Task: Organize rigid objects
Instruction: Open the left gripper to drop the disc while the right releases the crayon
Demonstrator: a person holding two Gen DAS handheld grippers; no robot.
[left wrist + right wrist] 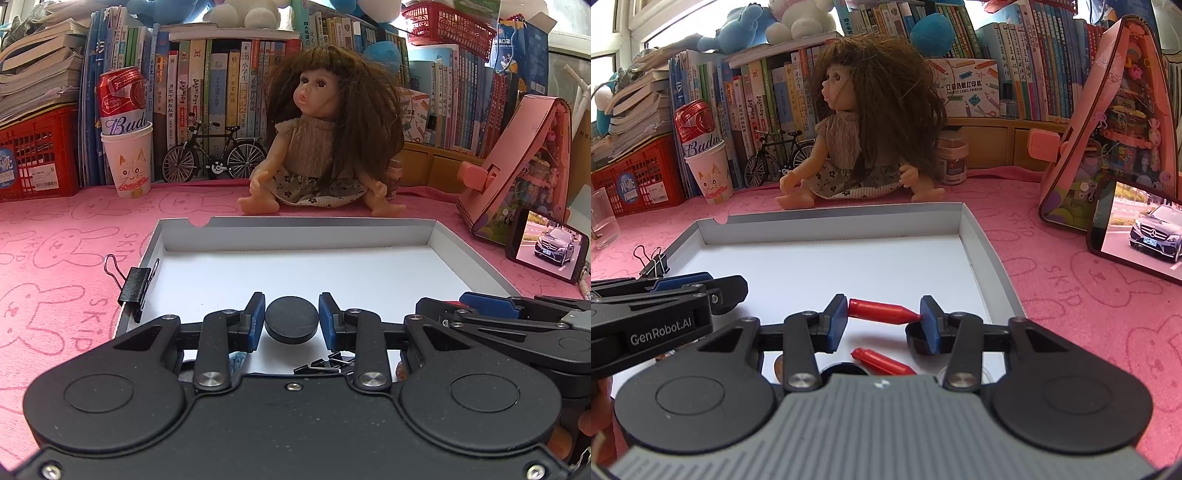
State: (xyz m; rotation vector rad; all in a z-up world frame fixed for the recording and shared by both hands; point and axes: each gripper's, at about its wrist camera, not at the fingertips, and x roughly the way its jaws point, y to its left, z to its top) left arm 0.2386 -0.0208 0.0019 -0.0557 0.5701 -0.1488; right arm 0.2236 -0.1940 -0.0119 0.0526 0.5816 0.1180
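A shallow white box lid lies on the pink cloth. My left gripper is shut on a black round disc, held over the lid's near part. My right gripper is shut on a red pen-cap-shaped piece, gripped end to end above the lid. A second red piece lies in the lid below it. Small black clips lie in the lid under my left gripper. A black binder clip is clamped on the lid's left rim.
A doll sits just behind the lid. A paper cup with a red can and a toy bicycle stand at the back left. A phone leans on a pink house-shaped stand at right. A small jar stands behind the doll.
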